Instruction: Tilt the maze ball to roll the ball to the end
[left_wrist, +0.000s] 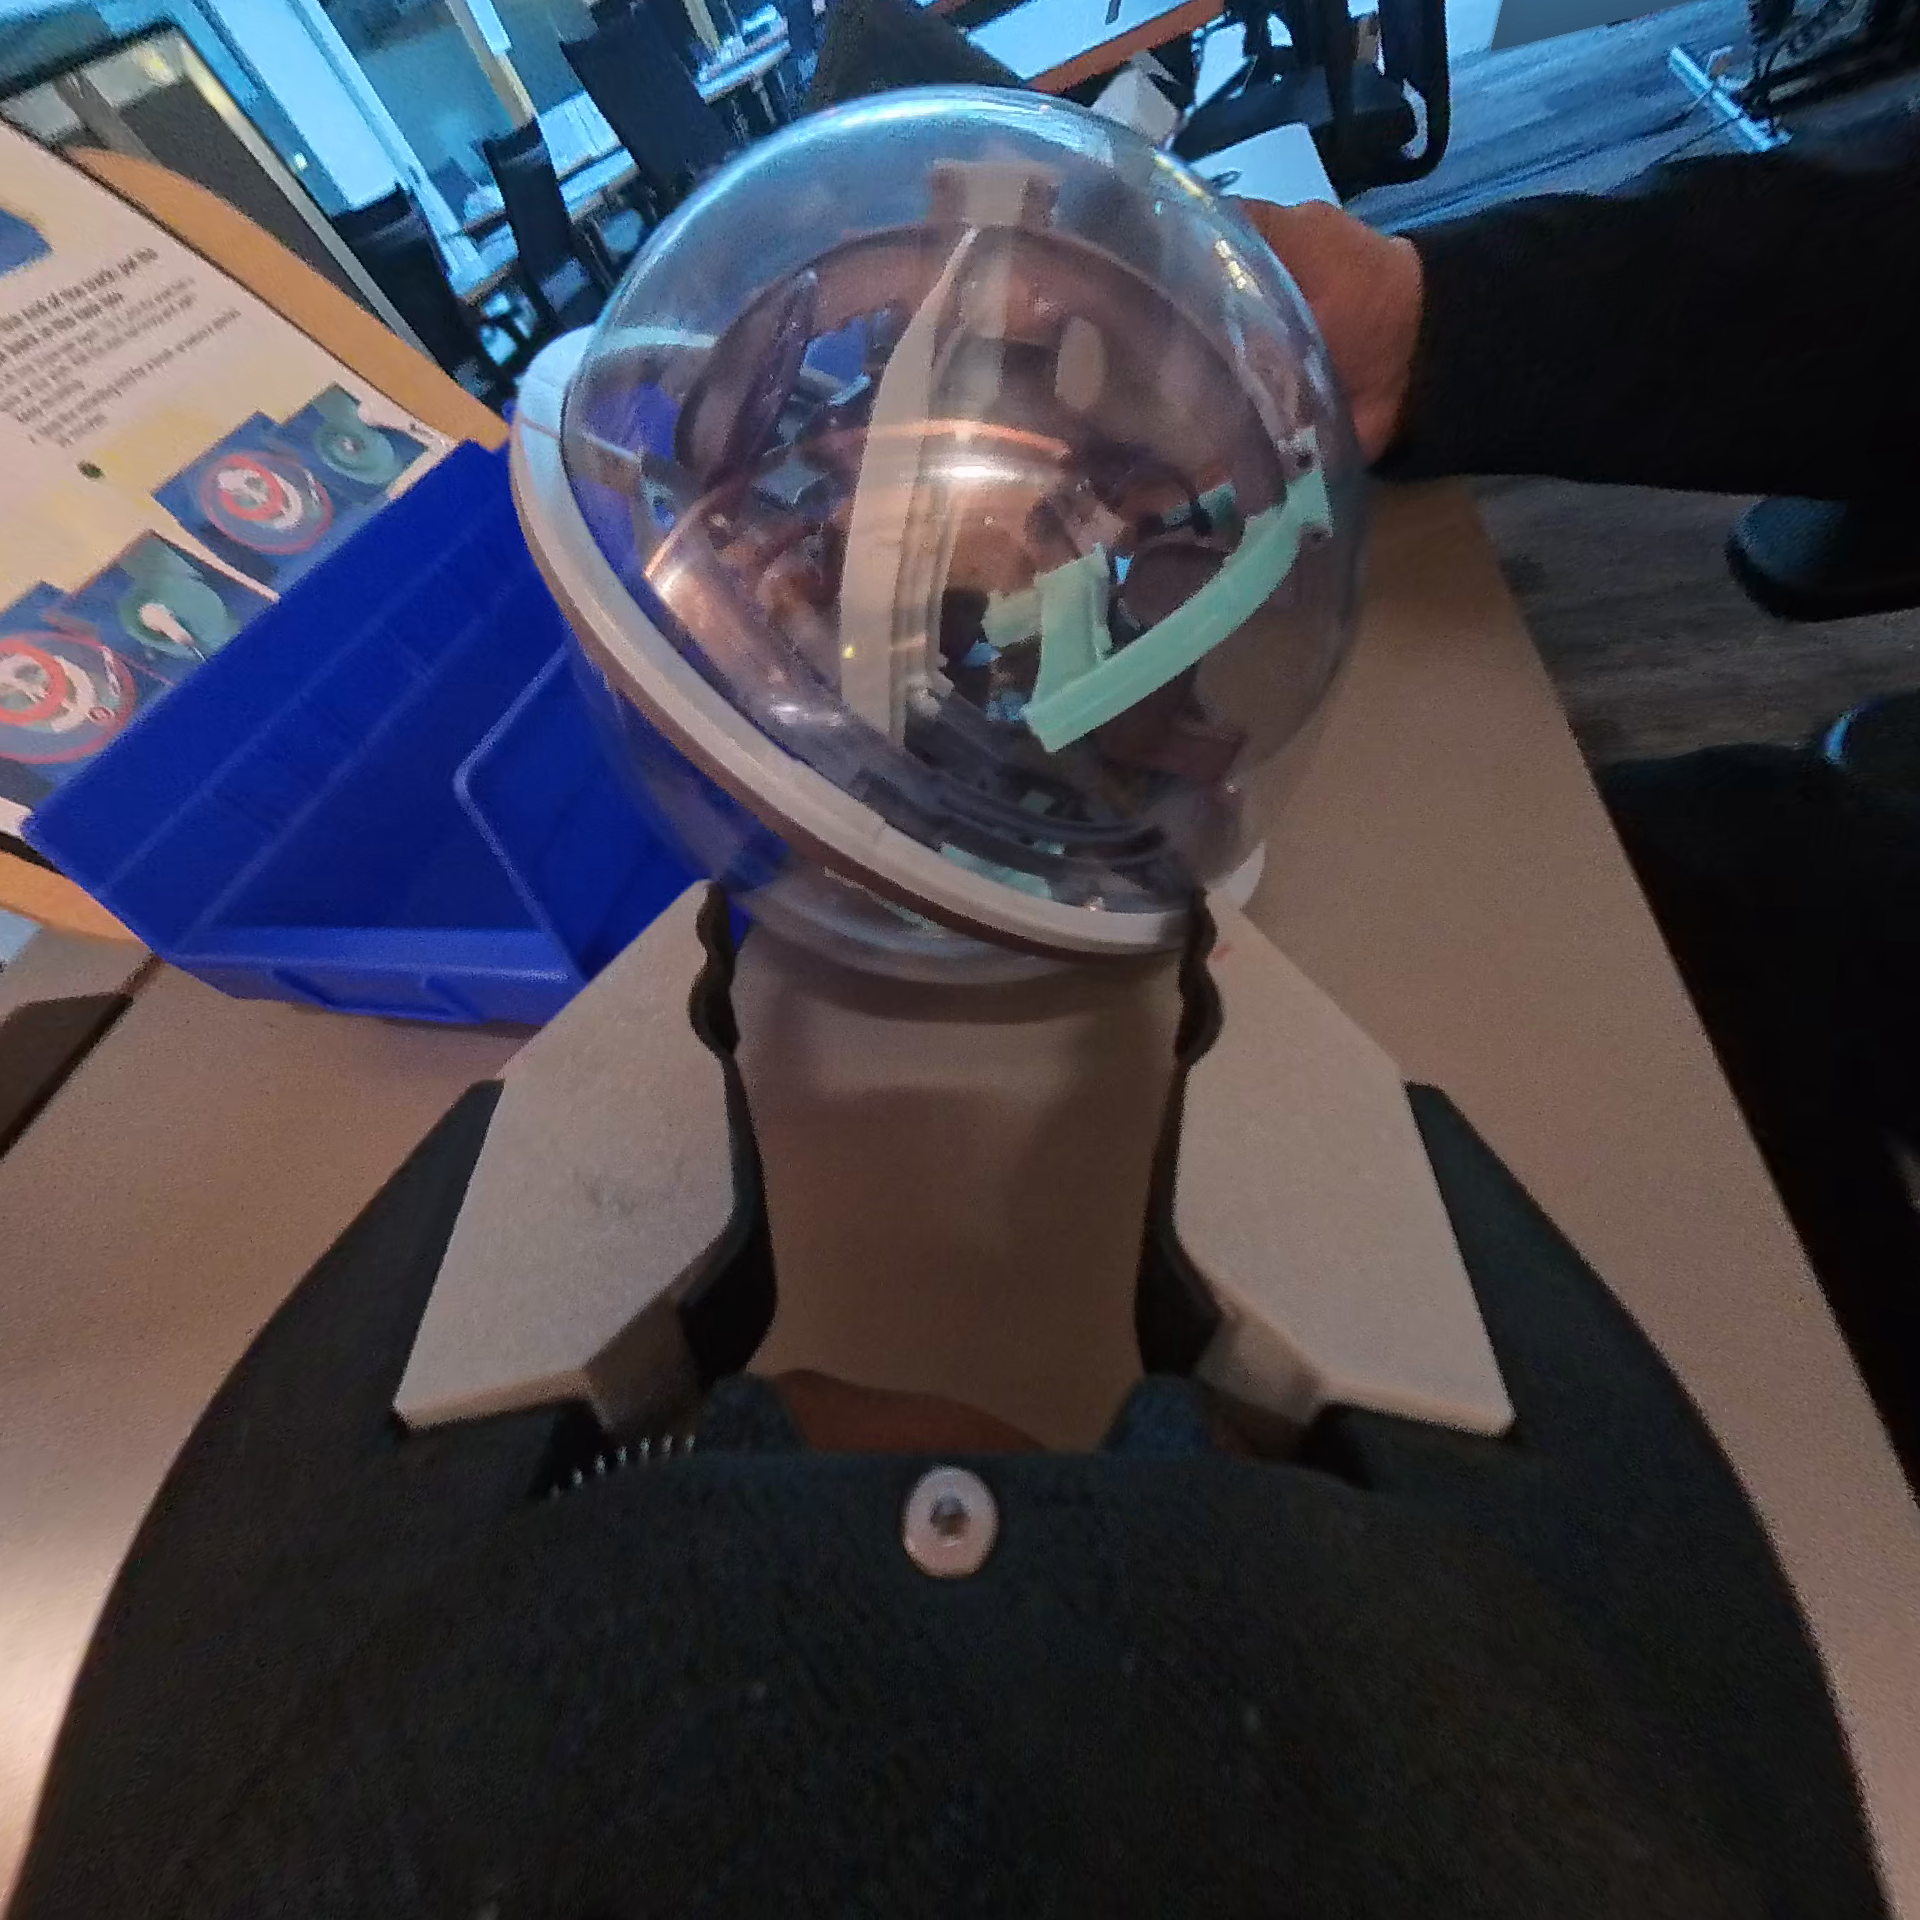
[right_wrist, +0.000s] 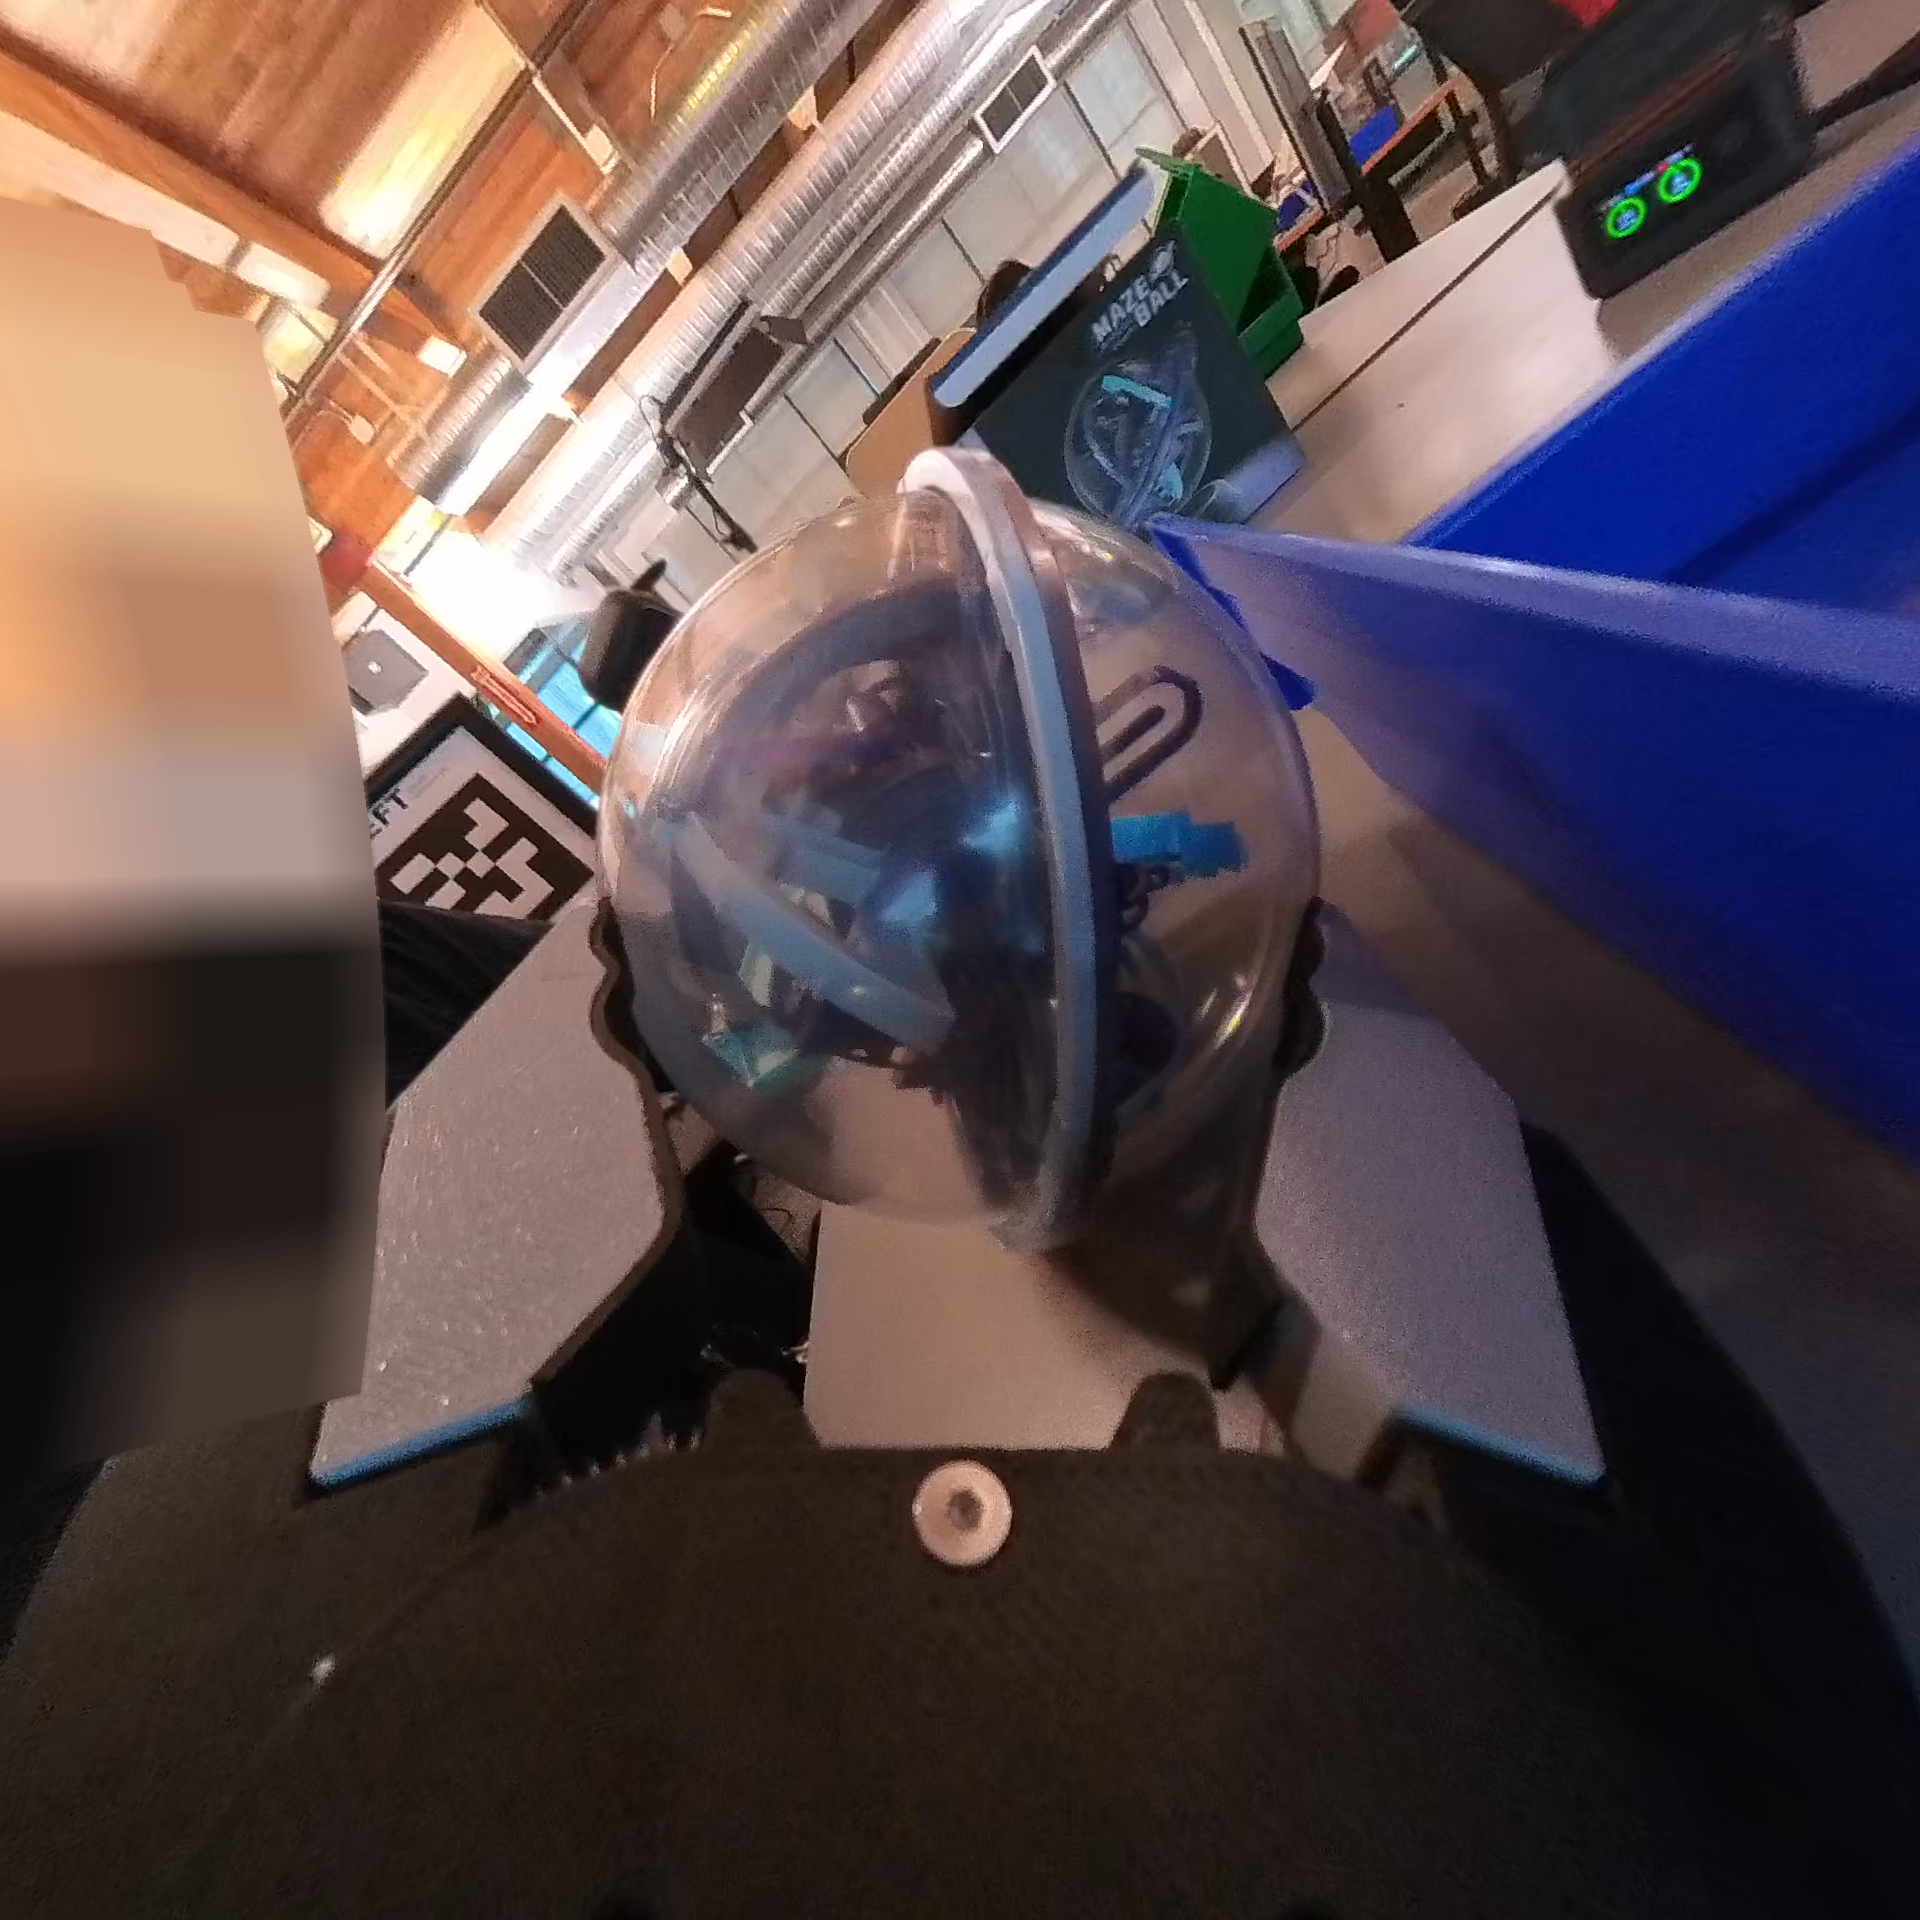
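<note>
Left gripper (left_wrist: 951, 914) first: its two fingers sit apart, and the maze ball (left_wrist: 935, 520) rests right at the black tips, which touch the lower curve on either side, so the grip is clamped on the ball's underside. The ball is up off the table (left_wrist: 1455, 935), tilted, its white seam ring (left_wrist: 665, 665) slanting down from upper left to lower right. Inside the clear shell there's a pale green track (left_wrist: 1164, 644) on the right and a white rib (left_wrist: 894, 499) running up the middle; the little ball inside is too small to pick out. A bare hand (left_wrist: 1340, 322) cups the far right side of the ball, dark sleeve trailing off right.

Over to the right gripper (right_wrist: 956, 997): fingers spread wide and pressing the ball (right_wrist: 935, 883) at both flanks, held fast there too. From this side the seam ring (right_wrist: 1049, 831) stands nearly upright, with blue track pieces (right_wrist: 1174, 842) showing through.

Outward now: a blue bin (left_wrist: 343, 810) lies left of the ball on the table, a printed sheet (left_wrist: 135, 436) beyond it at far left. In the right wrist view the bin (right_wrist: 1610, 748) fills the right side, with a dark box (right_wrist: 1132, 416) and a green bin (right_wrist: 1236, 260) far behind.
</note>
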